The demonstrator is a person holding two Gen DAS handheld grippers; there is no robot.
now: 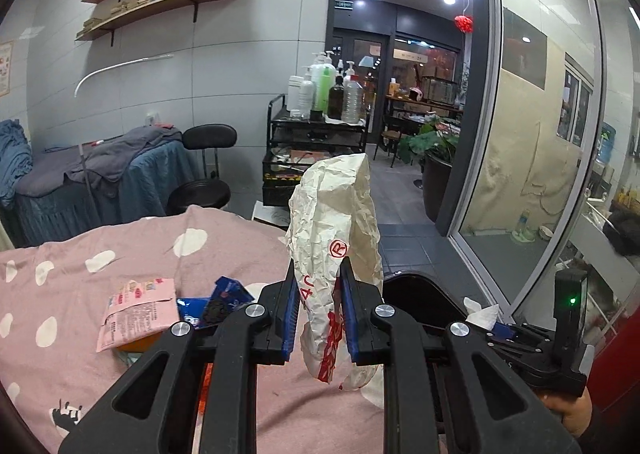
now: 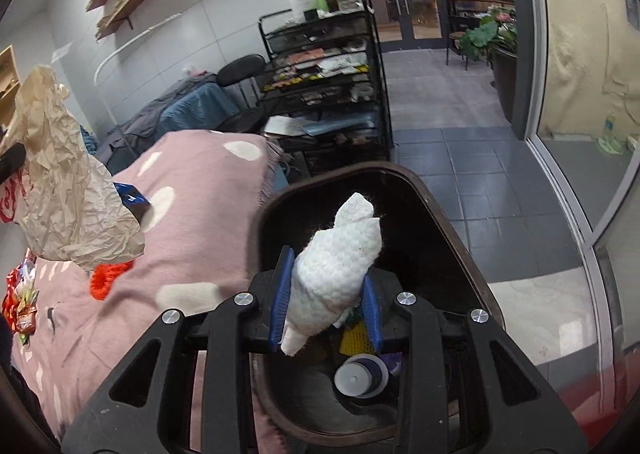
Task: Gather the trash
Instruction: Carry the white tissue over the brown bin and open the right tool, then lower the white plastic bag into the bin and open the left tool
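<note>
- Across the pink dotted blanket (image 1: 120,246) lie wrappers, tiled floor (image 2: 460,157) beyond
- Left gripper (image 1: 320,294) clamps a crumpled paper bag (image 1: 340,213)
- Right gripper (image 2: 326,294) (over the black bin (image 2: 440,221)) clamps a white tissue (image 2: 340,258)

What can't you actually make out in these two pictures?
- Left wrist view: the red print on the crumpled wrapper is creased and covered by the jaws.
- Right wrist view: the bin's contents lie mostly behind the tissue.
- Shelf items: too small.
</note>
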